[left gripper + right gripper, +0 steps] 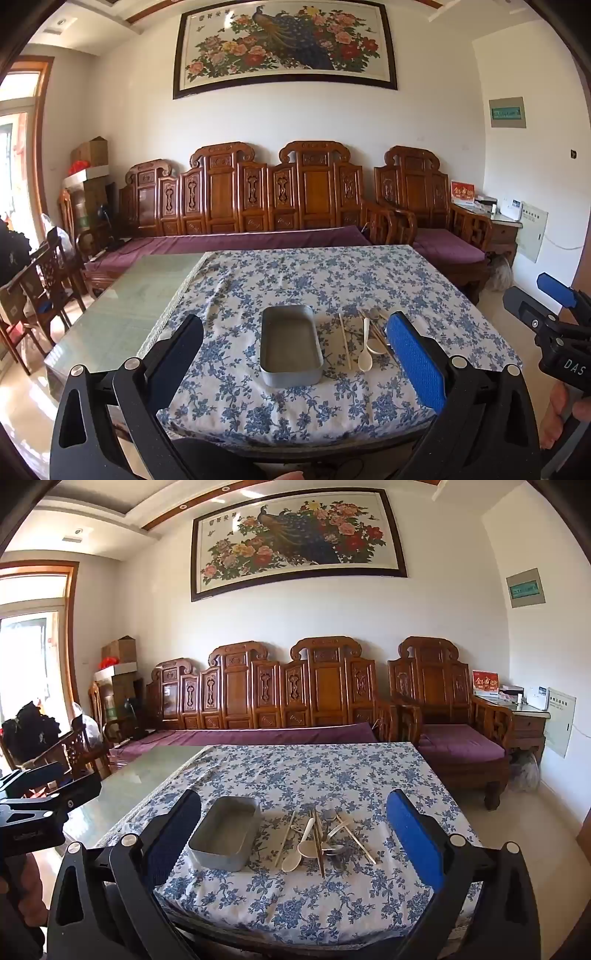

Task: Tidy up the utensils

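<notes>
Both hand-held grippers (left [295, 365], right [293, 840]) spread, empty. Chopsticks [318, 843] thin, slippery: pinch mid-shaft; spoons [300, 849] light, by handle.

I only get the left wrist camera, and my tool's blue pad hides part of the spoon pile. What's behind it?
Observer: Some grey metal spoons lie there, tangled with the dark wooden chopsticks.
Operator: Is there another light-coloured stick back there?
Observer: Yes, a second pale wooden chopstick lies slanted on the pile's right side.
Operator: Is the other tool holding anything?
Observer: No. The right tool is wide open, with nothing gripped.
</notes>
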